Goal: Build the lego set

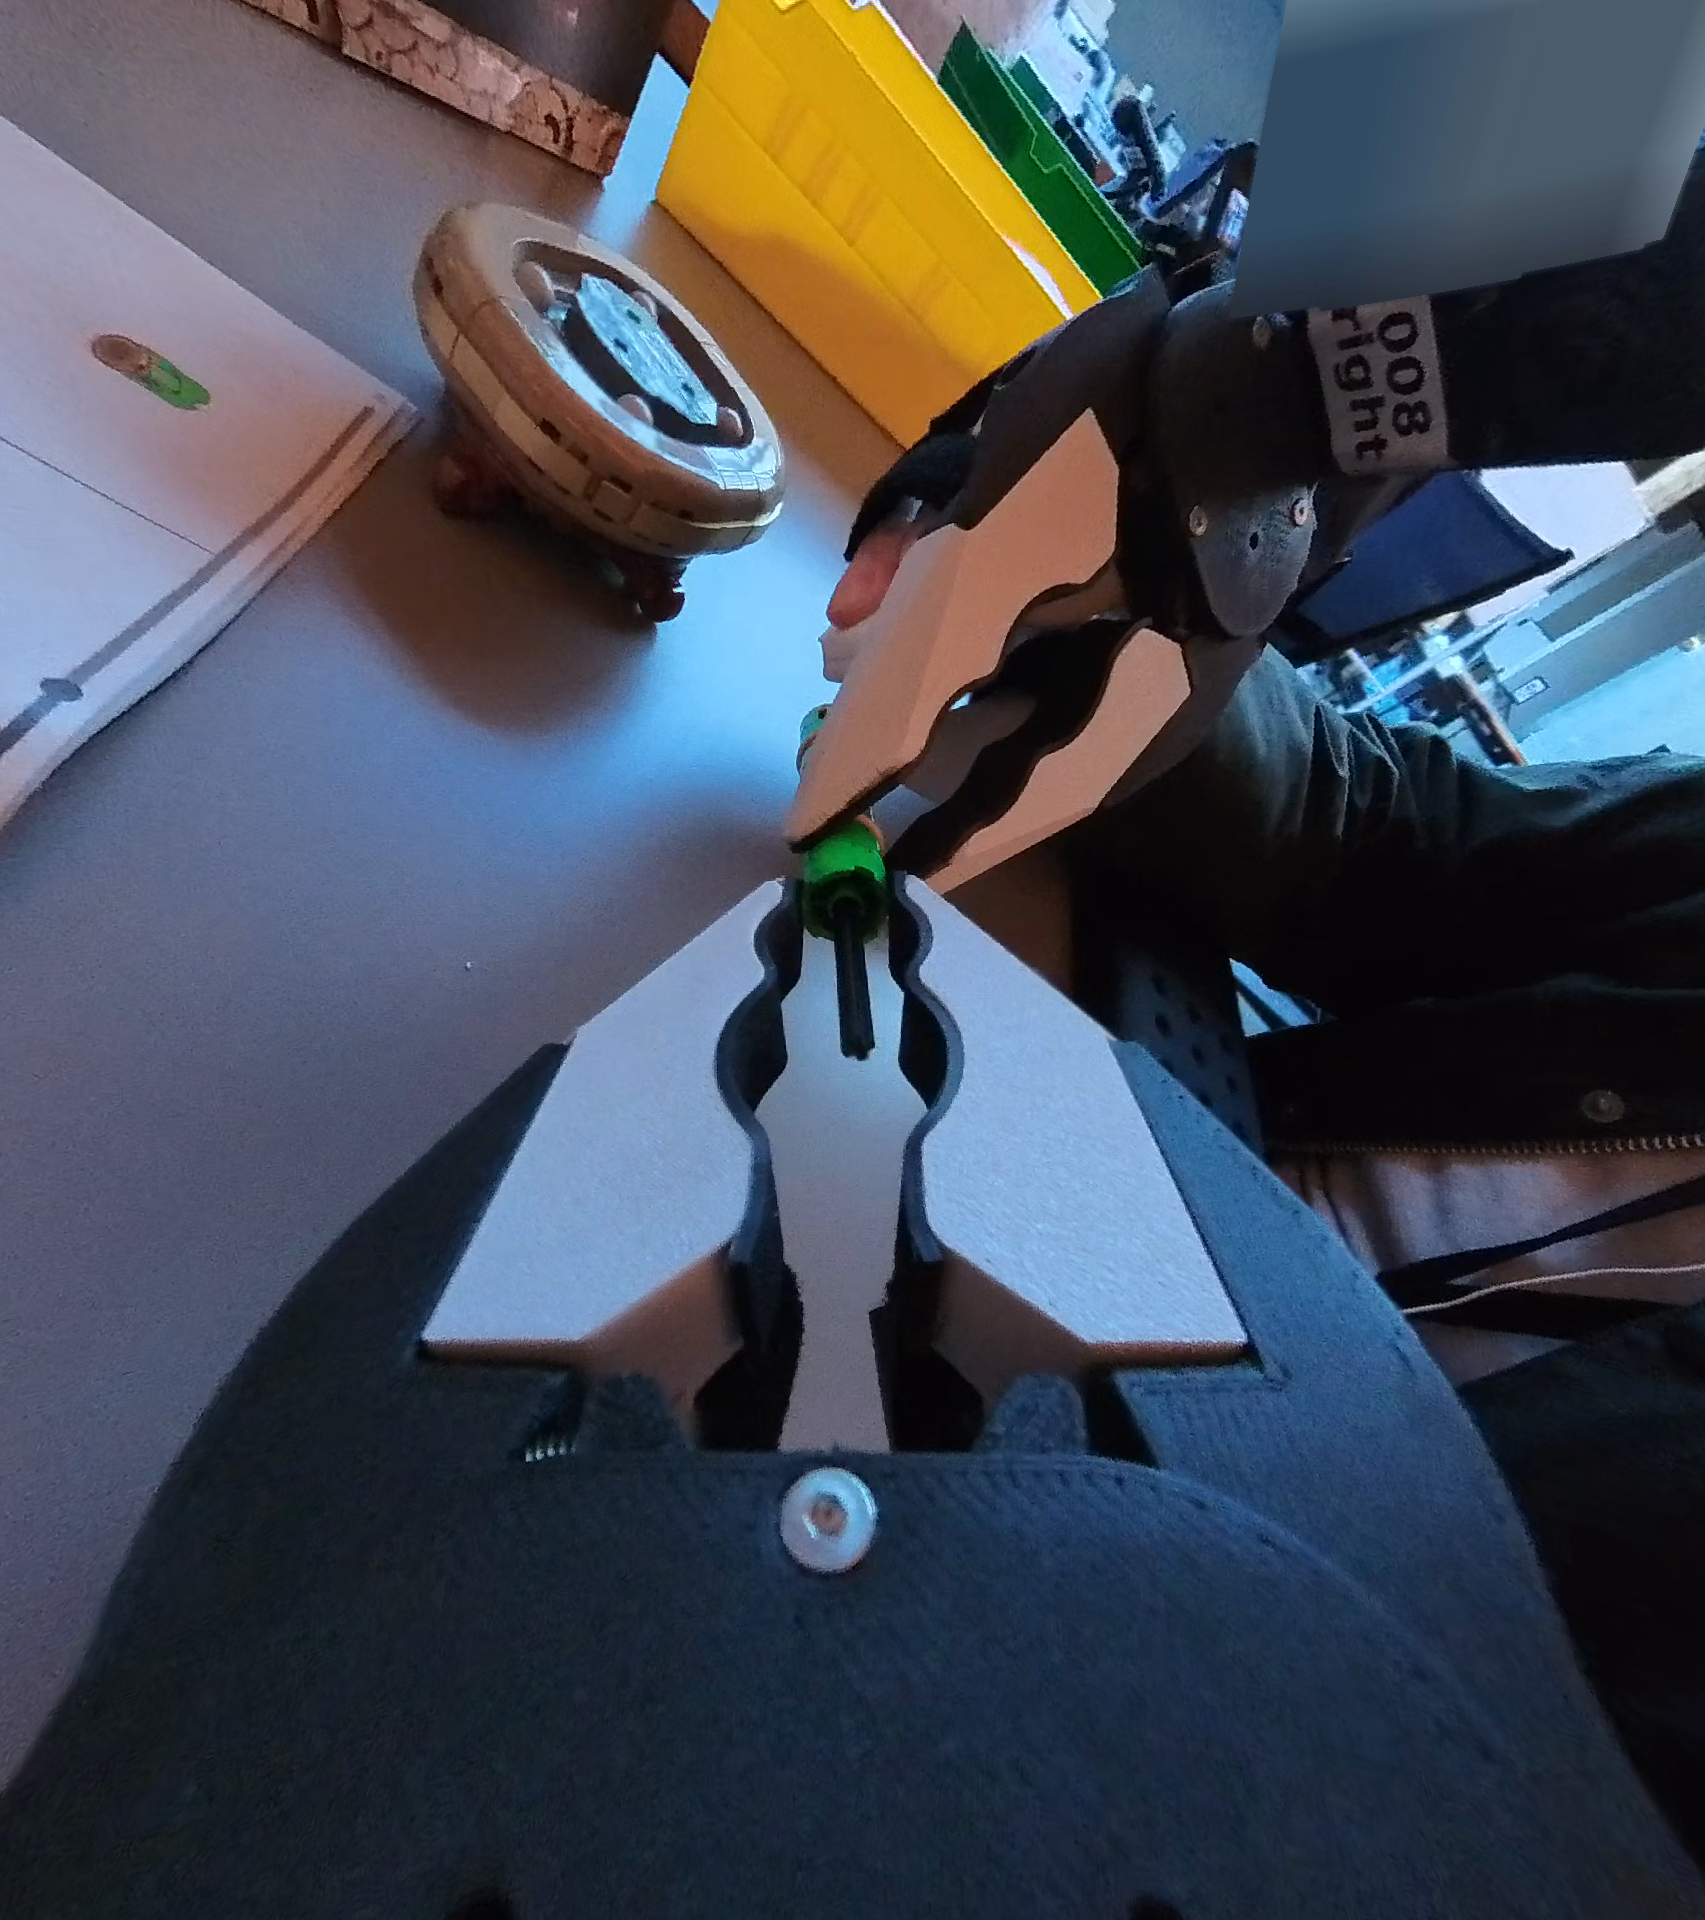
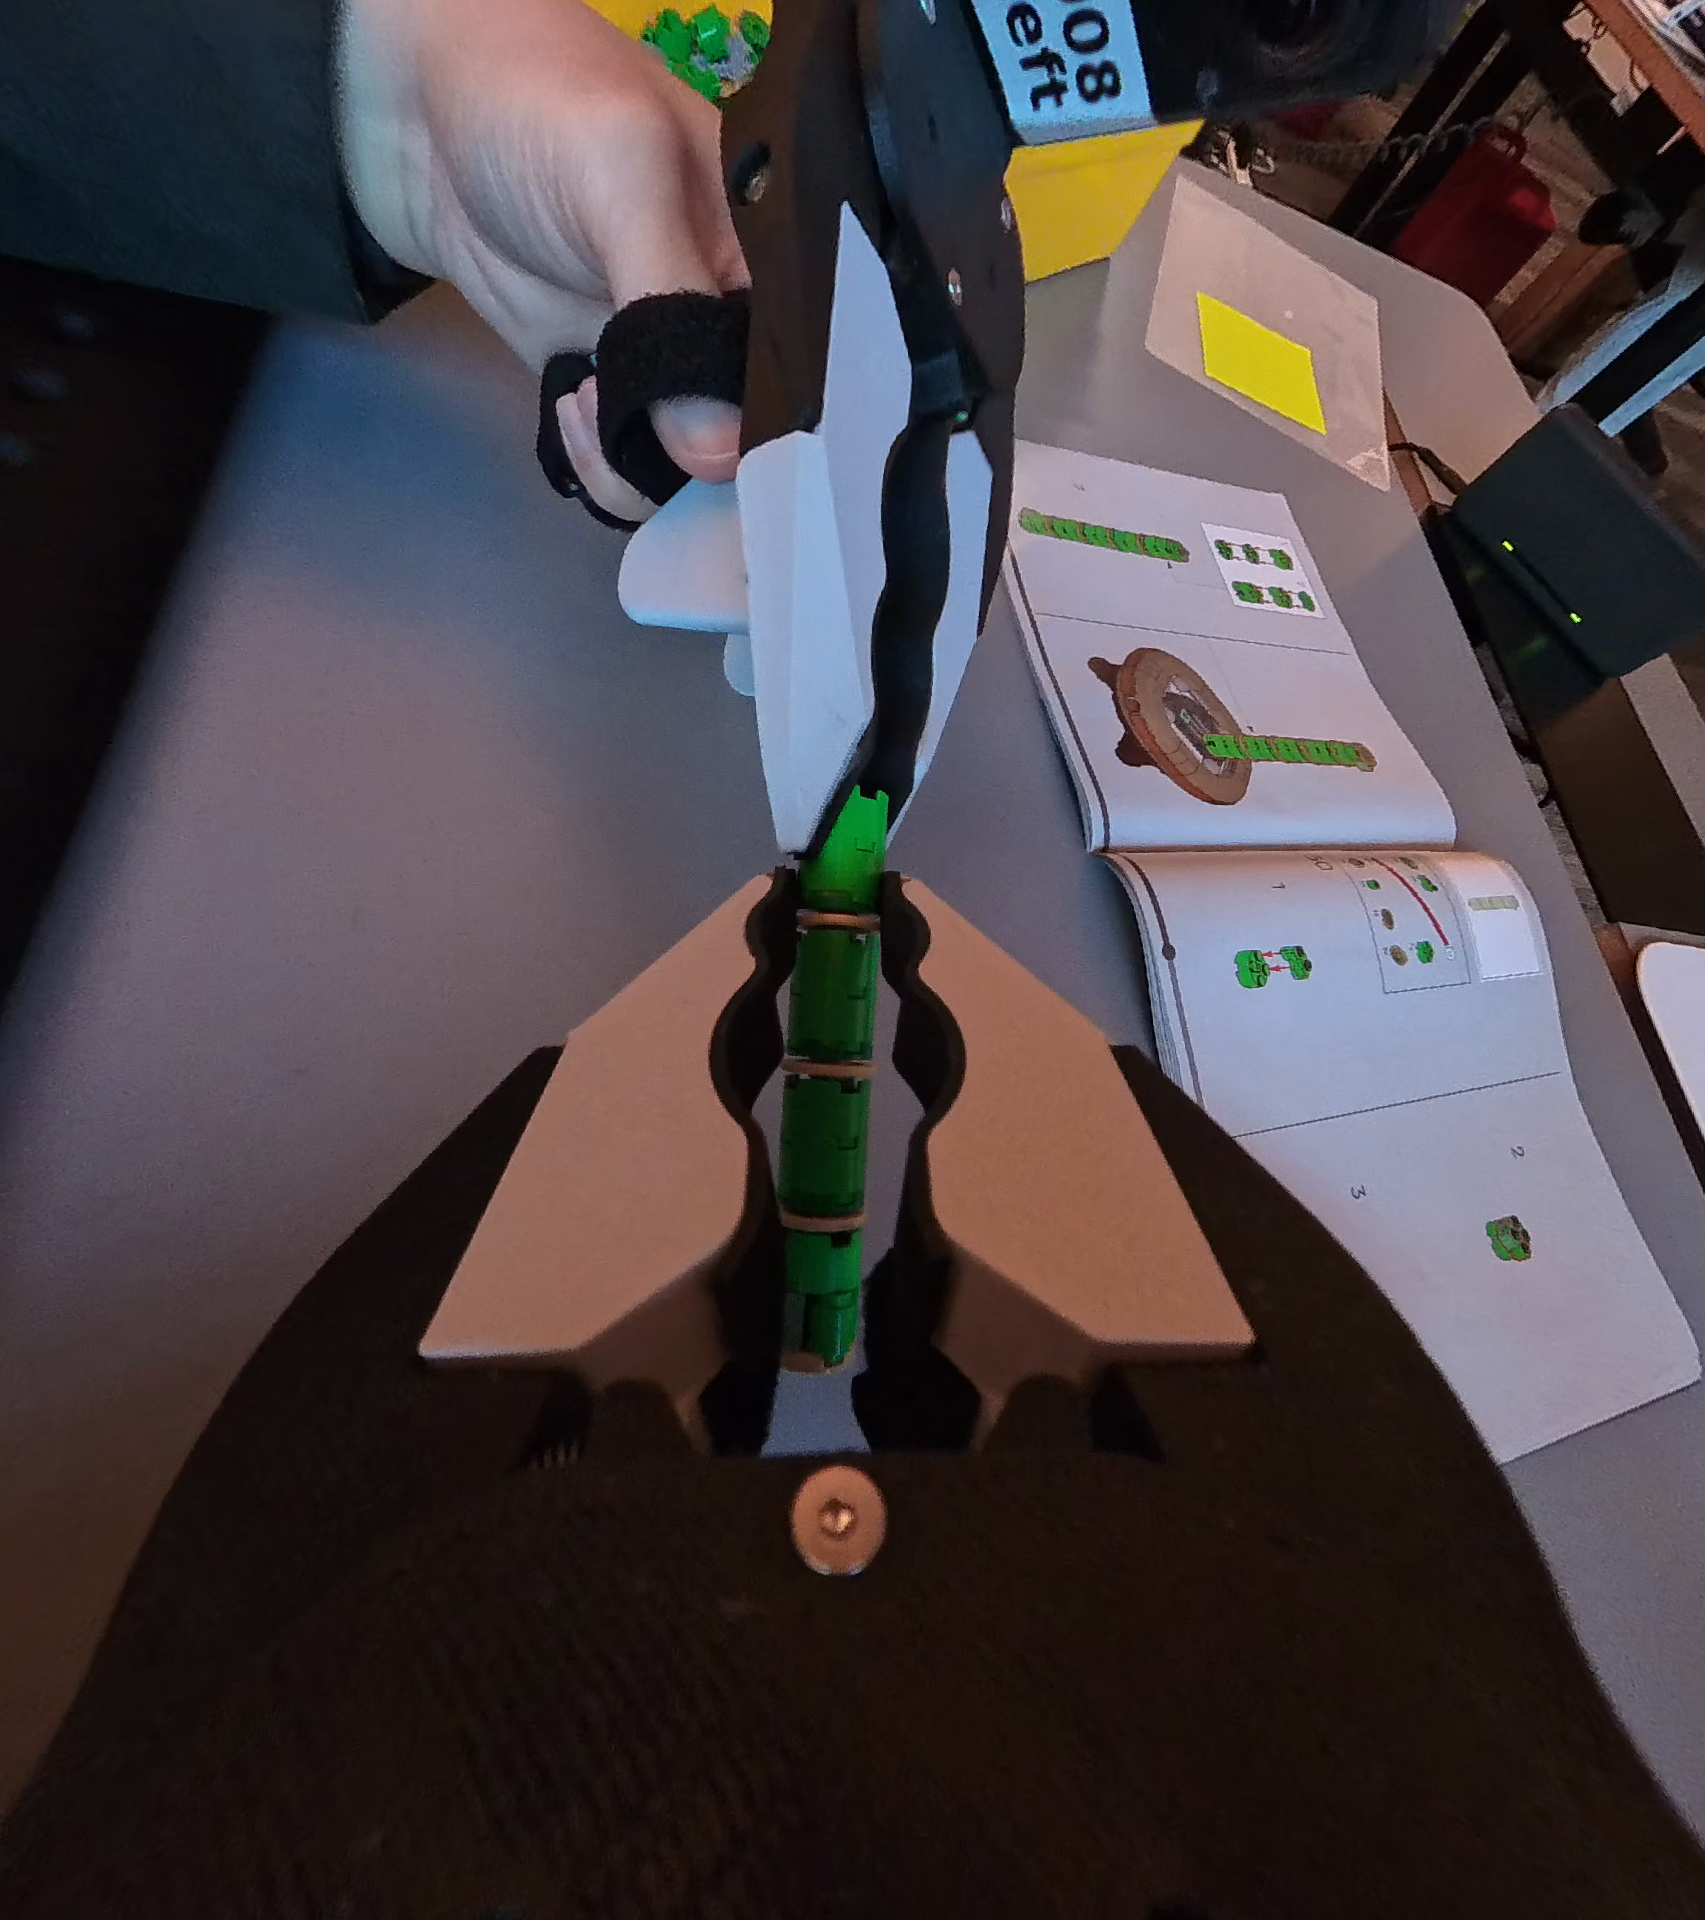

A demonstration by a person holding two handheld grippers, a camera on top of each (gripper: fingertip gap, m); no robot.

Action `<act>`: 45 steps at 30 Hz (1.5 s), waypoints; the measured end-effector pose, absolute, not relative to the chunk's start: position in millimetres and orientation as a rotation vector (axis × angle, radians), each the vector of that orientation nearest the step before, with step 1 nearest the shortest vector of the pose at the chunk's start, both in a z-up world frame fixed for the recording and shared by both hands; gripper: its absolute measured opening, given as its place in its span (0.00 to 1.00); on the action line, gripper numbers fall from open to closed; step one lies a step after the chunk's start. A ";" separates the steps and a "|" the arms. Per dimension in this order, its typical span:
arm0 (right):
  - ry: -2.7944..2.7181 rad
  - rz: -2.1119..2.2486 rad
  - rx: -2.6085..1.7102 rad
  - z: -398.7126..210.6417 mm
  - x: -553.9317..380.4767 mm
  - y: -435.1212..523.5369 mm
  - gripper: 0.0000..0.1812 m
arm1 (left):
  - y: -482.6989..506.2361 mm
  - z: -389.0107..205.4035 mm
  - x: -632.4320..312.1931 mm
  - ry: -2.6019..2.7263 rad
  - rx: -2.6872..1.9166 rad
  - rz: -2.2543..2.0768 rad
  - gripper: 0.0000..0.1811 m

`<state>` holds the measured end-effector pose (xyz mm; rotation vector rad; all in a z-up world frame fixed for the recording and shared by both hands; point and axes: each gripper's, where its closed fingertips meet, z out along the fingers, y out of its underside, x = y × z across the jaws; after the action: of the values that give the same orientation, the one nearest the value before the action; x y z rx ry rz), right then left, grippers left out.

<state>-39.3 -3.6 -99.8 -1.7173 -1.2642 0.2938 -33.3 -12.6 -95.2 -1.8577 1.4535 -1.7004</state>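
A green stalk of stacked round lego pieces with tan rings (image 2: 827, 1091) lies lengthwise between the fingers of my right gripper (image 2: 837, 883), which is shut on it. My left gripper (image 2: 843, 821) comes down from above and is shut on the stalk's far end. In the left wrist view my left gripper (image 1: 843, 899) clamps the green end piece (image 1: 832, 878), and a black axle (image 1: 850, 997) sticks out of it toward the camera. My right gripper (image 1: 843, 831) meets it from the upper right. Both are held above the grey table (image 1: 360, 935). A round tan and brown lego base (image 1: 599, 395) stands on the table beyond.
An open instruction booklet (image 2: 1295, 987) lies to the right; it also shows in the left wrist view (image 1: 100, 520). A yellow box (image 1: 858, 229) stands at the back. A clear bag with a yellow square (image 2: 1263, 353) and a black device (image 2: 1575, 561) sit near the table's right edge. Only a small space, under 4 cm, lies between the two pairs of fingers.
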 end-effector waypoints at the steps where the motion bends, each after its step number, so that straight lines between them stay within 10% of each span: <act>1: -1.261 0.292 -1.719 -99.3 -39.2 -3.3 0.08 | -12.0 -94.6 -33.1 1.455 -1.850 -1.680 0.08; 26: -1.193 0.371 -1.724 -88.8 -36.9 -7.9 0.09 | -16.6 -86.2 -31.4 1.517 -1.748 -1.557 0.08; 30: -1.173 0.257 -1.734 -90.9 -27.8 1.0 0.22 | -15.1 -90.0 -29.5 1.506 -1.767 -1.554 0.08; 37: -1.227 0.228 -1.825 -111.9 -20.2 1.0 0.12 | -6.5 -87.0 -32.0 1.449 -1.791 -1.564 0.08; 45: -0.634 0.736 -1.469 12.0 24.0 1.1 0.24 | 14.3 -48.6 -43.1 1.157 -1.732 -1.874 0.08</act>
<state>24.0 1.1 12.0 -1.4687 -0.6338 0.7362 -43.1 14.3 -48.6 -1.7321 1.1570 -1.8741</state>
